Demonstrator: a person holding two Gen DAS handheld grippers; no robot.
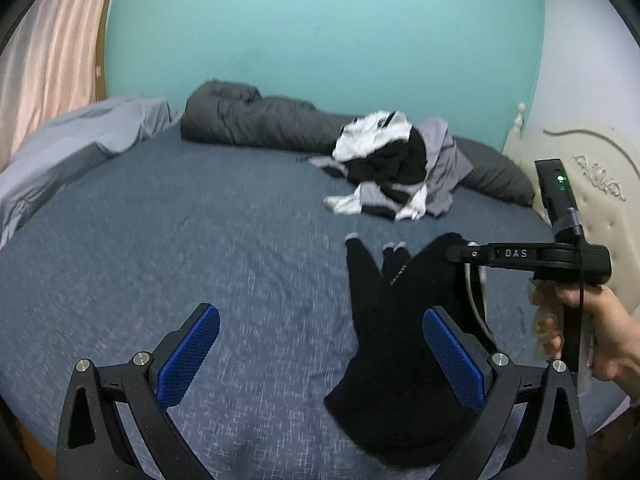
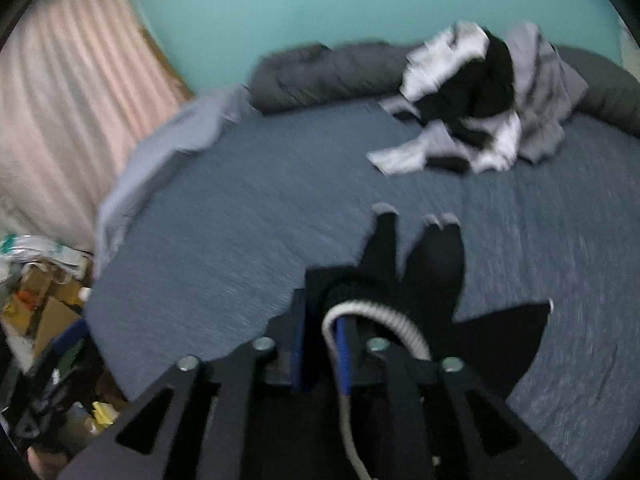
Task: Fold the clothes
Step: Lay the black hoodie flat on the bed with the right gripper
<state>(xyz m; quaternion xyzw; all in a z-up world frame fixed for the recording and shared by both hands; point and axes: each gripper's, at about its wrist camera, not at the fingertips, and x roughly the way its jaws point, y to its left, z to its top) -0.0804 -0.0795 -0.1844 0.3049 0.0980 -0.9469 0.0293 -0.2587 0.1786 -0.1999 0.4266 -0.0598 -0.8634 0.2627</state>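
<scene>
While I hold my left claw (image 1: 320, 354) wide open above the blue bed sheet (image 1: 180, 248), nothing sits between its two blue pads (image 1: 188, 356). My right claw (image 2: 322, 344) is squeezed tight on the top edge of a black garment (image 1: 392, 344), and a whitish cord (image 2: 372, 320) loops over one of its fingers there. From that pinched edge the black cloth hangs and spreads onto the sheet, with its narrow ends, tipped in a lighter color, pointing toward the far side of the bed. Farther back lies a messy pile of clothes (image 1: 396, 164), white, black and gray, near a dark gray rolled blanket (image 1: 256, 120) by the teal wall (image 1: 320, 28). A pink curtain (image 1: 48, 52) hangs at the left. Everything looks a bit blurry in my right view.
</scene>
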